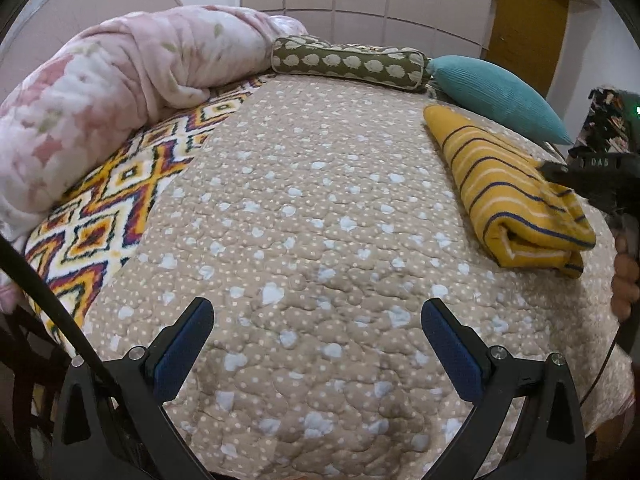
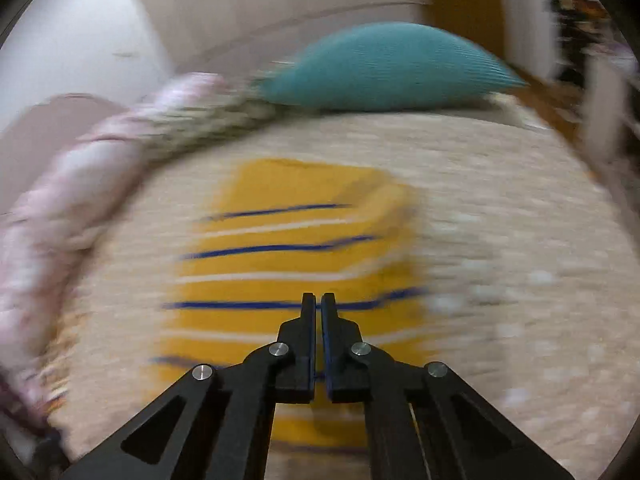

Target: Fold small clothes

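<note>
Ahead of the left hand-held gripper, whose blue-padded fingers stand spread wide with nothing between them, stretches a beige quilted bedspread with pale blue hearts and small white dots. Bare quilt lies under those released jaws.

Off to the right of that gripper and further along the bed lies the folded mustard-yellow cloth with thin navy and white stripes, a thick, tidy bundle resting flat on the quilt. The black right hand-held gripper reaches in from the right edge with its tip over the cloth's top layer; a person's fingers show just below it at the frame's edge.

From the right gripper's own view, heavily blurred, its two black fingers are clenched together with only a sliver of gap, and the striped cloth lies spread ahead of and beneath them. Whether any fabric is pinched in that sliver I cannot tell.

Beyond the cloth sits a teal ribbed cushion, and left of it an olive bolster with cream leaf-shaped prints. A rolled pink floral blanket runs along the far left side, beside a strip of orange, white and dark zigzag-patterned fabric.
</note>
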Demonstrator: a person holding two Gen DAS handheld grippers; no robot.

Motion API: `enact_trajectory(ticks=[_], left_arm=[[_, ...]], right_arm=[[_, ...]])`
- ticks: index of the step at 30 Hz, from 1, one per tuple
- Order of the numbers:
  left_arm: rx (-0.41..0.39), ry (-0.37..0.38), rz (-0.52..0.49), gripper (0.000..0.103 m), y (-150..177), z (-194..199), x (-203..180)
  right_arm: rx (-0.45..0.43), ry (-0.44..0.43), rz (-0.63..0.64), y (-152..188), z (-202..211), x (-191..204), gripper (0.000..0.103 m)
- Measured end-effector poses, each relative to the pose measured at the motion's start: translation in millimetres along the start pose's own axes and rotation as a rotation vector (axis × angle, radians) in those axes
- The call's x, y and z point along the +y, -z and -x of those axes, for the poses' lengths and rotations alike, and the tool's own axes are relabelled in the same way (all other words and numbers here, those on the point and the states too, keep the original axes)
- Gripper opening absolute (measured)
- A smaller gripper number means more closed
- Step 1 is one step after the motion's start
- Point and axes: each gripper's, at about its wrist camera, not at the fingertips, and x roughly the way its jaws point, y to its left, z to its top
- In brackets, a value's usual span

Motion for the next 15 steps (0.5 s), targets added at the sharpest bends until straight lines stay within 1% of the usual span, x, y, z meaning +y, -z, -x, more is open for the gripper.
enact_trajectory(ticks=[1, 3, 4, 5, 6, 8, 9, 11, 13, 14, 15], left_arm=[[0.005, 0.004, 0.004, 0.103, 0, 1, 1], [0.005, 0.006, 0.004, 0.103, 0, 2, 0], [0.006, 0.004, 0.003, 0.103, 1, 4, 0], [0.006, 0.004, 0.003, 0.103, 1, 3, 1], [0.007, 0.007, 0.003, 0.103, 0, 3, 0], [0.006, 0.013, 0.003, 0.103, 0, 3, -2], [0.007, 0.019, 0.000, 0.103, 0, 2, -5], [0.010, 0.024, -0.009, 0.103, 0, 0, -9], [0.011, 0.031, -0.022, 0.103, 0, -1, -15], [0.010, 0.034, -0.028, 0.103, -1, -1, -18], [0.009, 0.036, -0.035, 0.103, -1, -1, -21]], right_arm=[[0.015, -0.079, 0.005, 2, -4, 13, 0.002], [0.076, -0.234, -0.012, 8, -21, 30, 0.002], [0.105, -0.286, -0.026, 12, -30, 35, 0.002], [0.160, -0.345, -0.052, 17, -45, 37, 0.002], [0.201, -0.373, -0.073, 23, -56, 36, 0.002], [0.283, -0.415, -0.156, 44, -75, 24, 0.000], [0.308, -0.447, -0.190, 56, -78, 19, 0.000], [0.337, -0.489, -0.213, 71, -74, 15, 0.000], [0.329, -0.489, -0.201, 70, -60, 11, 0.000], [0.292, -0.497, -0.184, 61, -48, 9, 0.001], [0.236, -0.490, -0.167, 49, -35, 6, 0.007]])
